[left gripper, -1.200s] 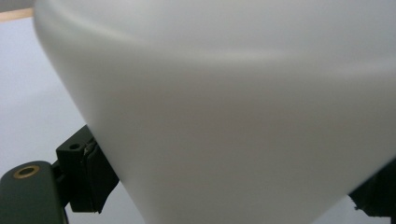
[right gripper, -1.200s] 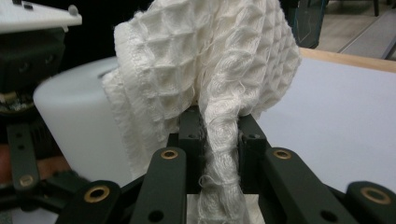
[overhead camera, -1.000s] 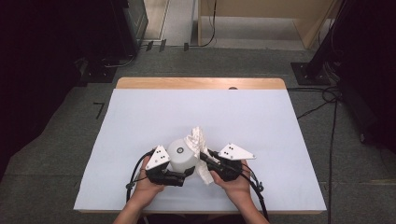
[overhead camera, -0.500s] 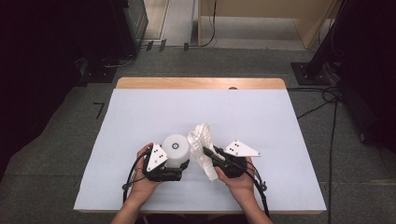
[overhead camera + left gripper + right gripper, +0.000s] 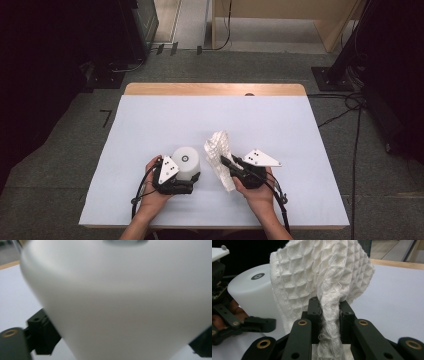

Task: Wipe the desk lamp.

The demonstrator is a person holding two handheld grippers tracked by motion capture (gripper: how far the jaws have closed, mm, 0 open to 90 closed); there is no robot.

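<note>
A: Cloth (image 5: 220, 156) is lower centre of the high view, just right of the cup (image 5: 186, 163). White waffle weave, bunched and standing up off the table (image 5: 280, 125).

B: Who has it?

A: Right gripper (image 5: 227, 164). Jaws pressed nearly together with a twisted fold of cloth pinched between them. Right gripper view shows it plainly: cloth (image 5: 322, 282) rises from between the two black jaws at bottom centre and fans out across the top of the frame.

B: And the left gripper?

A: Left gripper (image 5: 187, 176) is at the cup, lower centre-left of the high view. The cup is white, upside down, flat base with a dark ring mark facing up. In the left gripper view the cup (image 5: 120, 300) sits blurred and very close, a black jaw at each lower corner, one either side of it. Jaws are spread wide around the cup body and look closed on it.

B: Cup and cloth touching?

A: In the high view there's a narrow gap between them. In the right gripper view the cup (image 5: 252, 290) is at the left, partly behind the cloth's edge; can't tell contact from there.

B: Hands?

A: Left hand (image 5: 152, 192) and right hand (image 5: 257, 192) come in from the bottom edge, each gripping its tool. Cables trail back toward the bottom of the frame.
</note>
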